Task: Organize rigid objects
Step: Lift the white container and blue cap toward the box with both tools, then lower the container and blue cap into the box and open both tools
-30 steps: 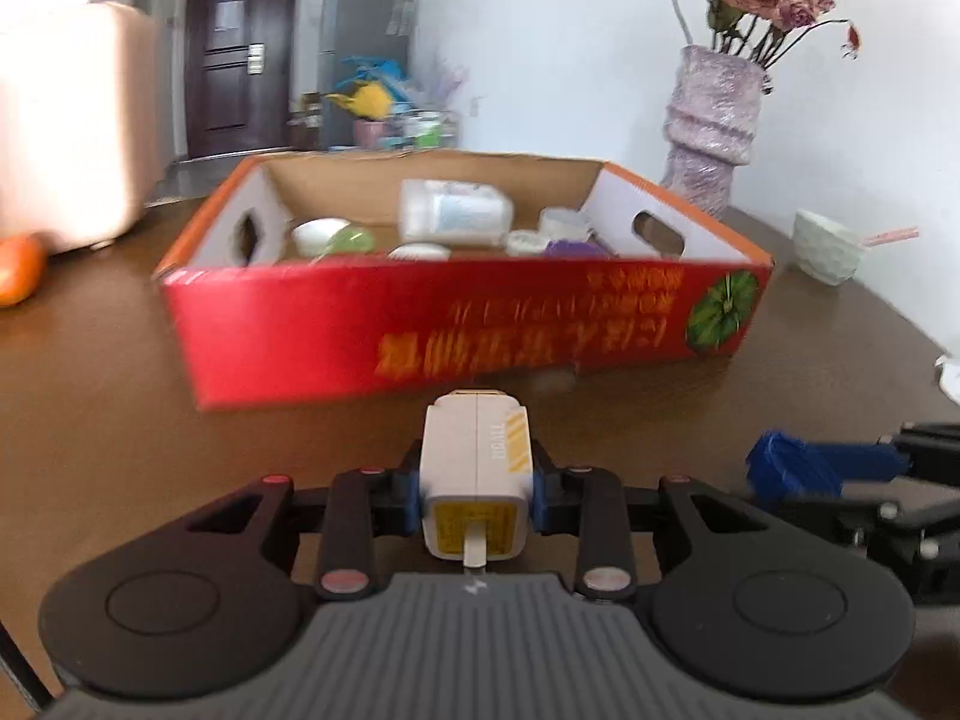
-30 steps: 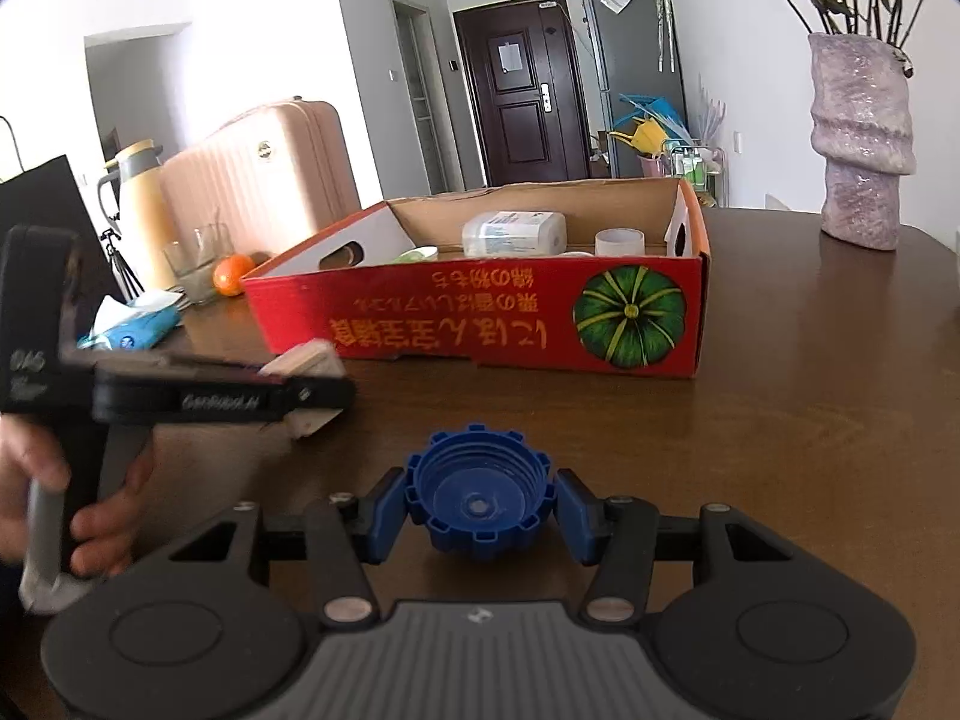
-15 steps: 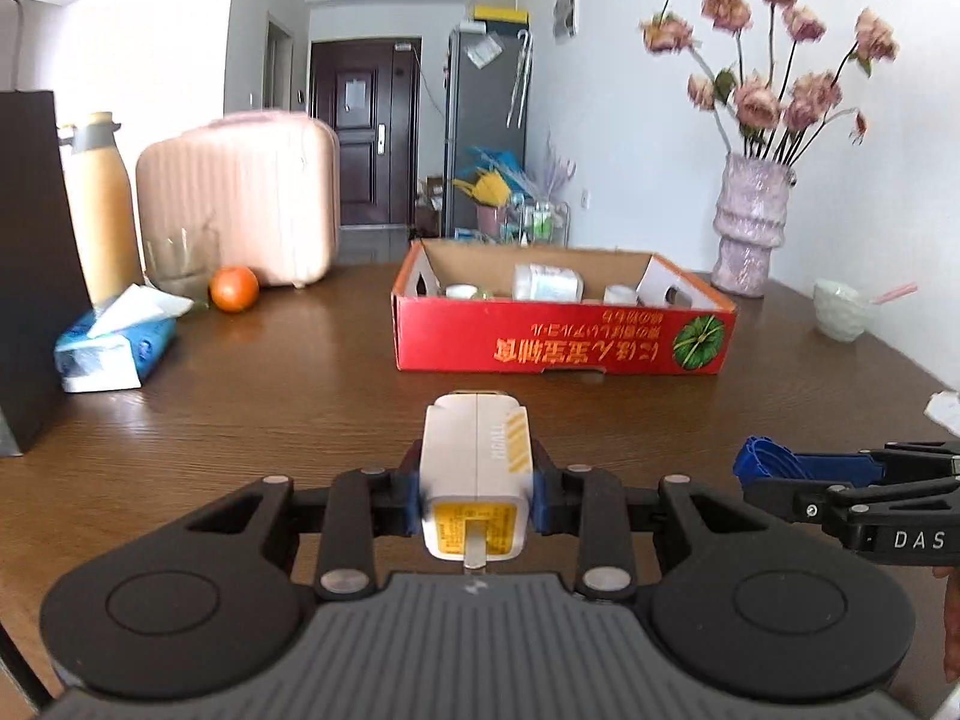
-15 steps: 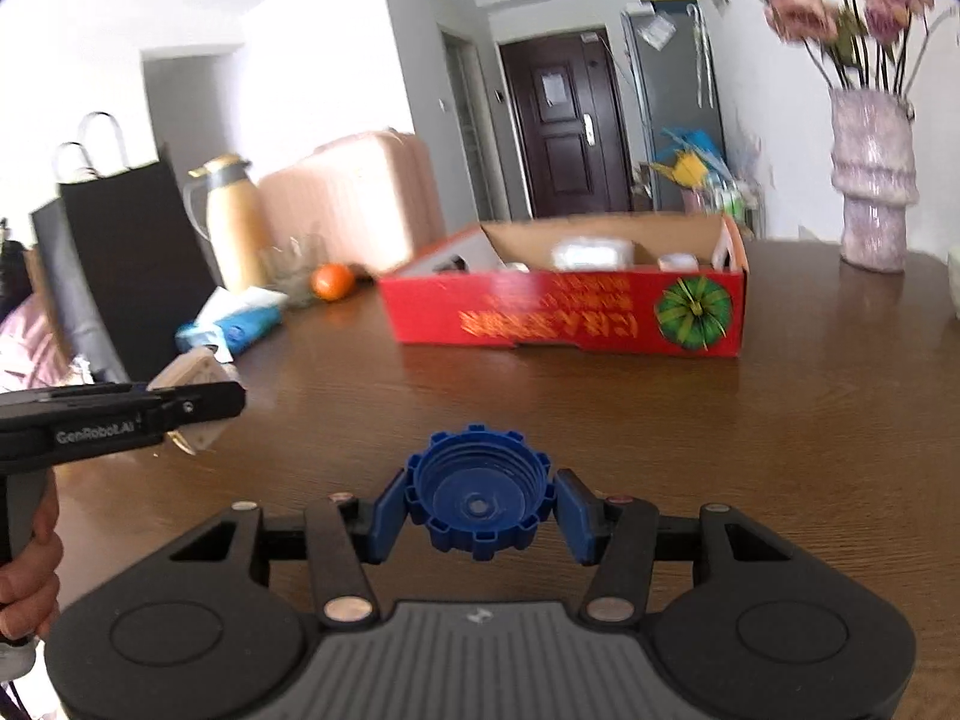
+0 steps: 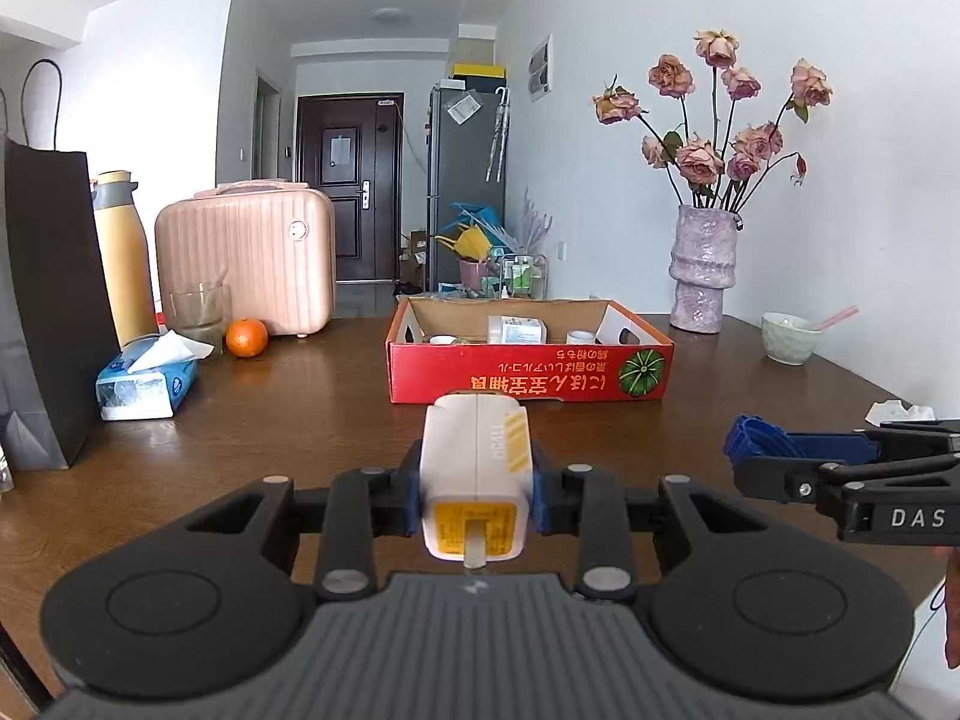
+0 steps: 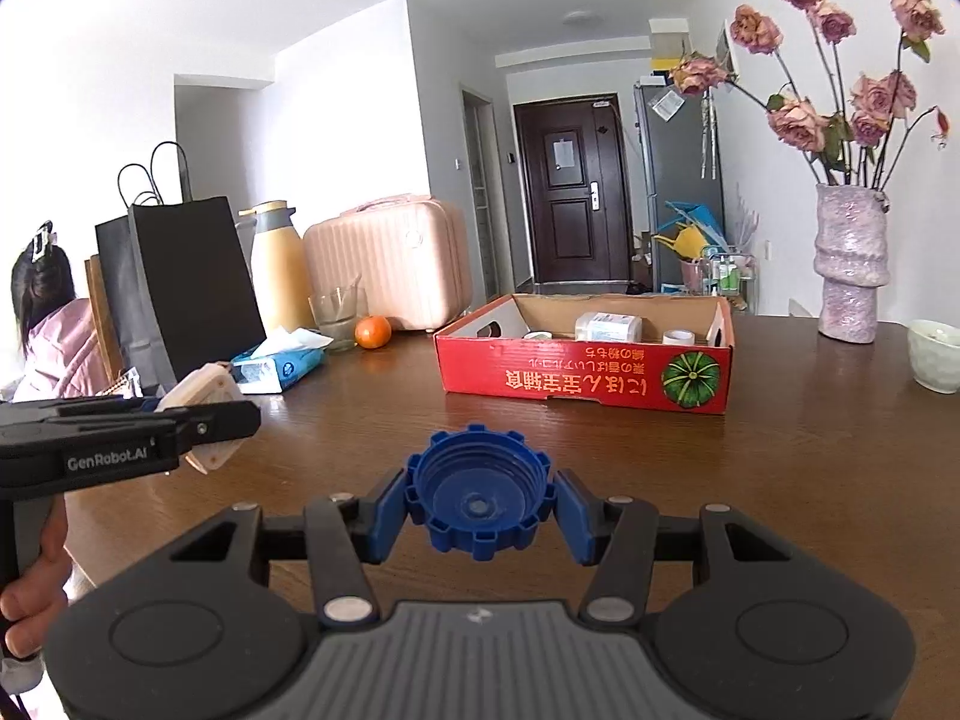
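My left gripper (image 5: 475,483) is shut on a white charger plug (image 5: 474,468) with yellow markings, held above the wooden table. It also shows at the left of the right wrist view (image 6: 204,414). My right gripper (image 6: 478,501) is shut on a blue ridged bottle cap (image 6: 477,492); the cap also shows in the left wrist view (image 5: 753,438). A red cardboard box (image 5: 528,375) stands well ahead in the middle of the table and holds a white container (image 5: 516,329) and small tape rolls (image 5: 580,336). Both grippers are well back from the box (image 6: 585,375).
On the left are a tissue pack (image 5: 147,381), an orange (image 5: 246,337), a glass (image 5: 195,315), a yellow flask (image 5: 126,255), a black paper bag (image 5: 45,306) and a pink suitcase (image 5: 246,255). A flower vase (image 5: 702,270) and a white bowl (image 5: 789,337) stand at the right.
Both grippers have pulled back and up from the red box, which now looks much smaller and farther. Each keeps its object in its grip.
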### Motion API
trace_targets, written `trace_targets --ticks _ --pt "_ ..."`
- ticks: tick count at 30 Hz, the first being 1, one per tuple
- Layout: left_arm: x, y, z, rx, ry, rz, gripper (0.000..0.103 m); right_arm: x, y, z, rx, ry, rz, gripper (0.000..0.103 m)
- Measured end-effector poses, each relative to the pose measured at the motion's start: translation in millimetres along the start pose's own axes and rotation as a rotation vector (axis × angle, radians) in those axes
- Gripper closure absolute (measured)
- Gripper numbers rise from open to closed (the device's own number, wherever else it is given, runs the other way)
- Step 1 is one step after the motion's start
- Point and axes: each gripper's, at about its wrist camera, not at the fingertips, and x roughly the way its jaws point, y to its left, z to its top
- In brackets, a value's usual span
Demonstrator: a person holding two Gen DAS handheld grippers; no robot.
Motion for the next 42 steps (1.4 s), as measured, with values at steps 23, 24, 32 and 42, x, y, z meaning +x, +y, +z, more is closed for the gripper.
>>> trace_targets --ticks 23,24,32,42 --pt "-4 40 -1 -0.051 -0.018 0.02 0.071 -13 -8 21 -0.023 -0.115 -0.116 0.051" --pt "3 42 3 -0.056 -0.014 0.005 0.071 -10 -12 25 -0.024 -0.116 -0.119 0.051" --pt "108 32 77 -0.041 0.002 -0.148 0.071 41 -49 74 -0.07 -0.132 -0.135 0.051" --pt "336 -11 151 -0.044 0.23 -0.302 0.071 197 -145 150 -0.155 0.048 -0.2 0.051"
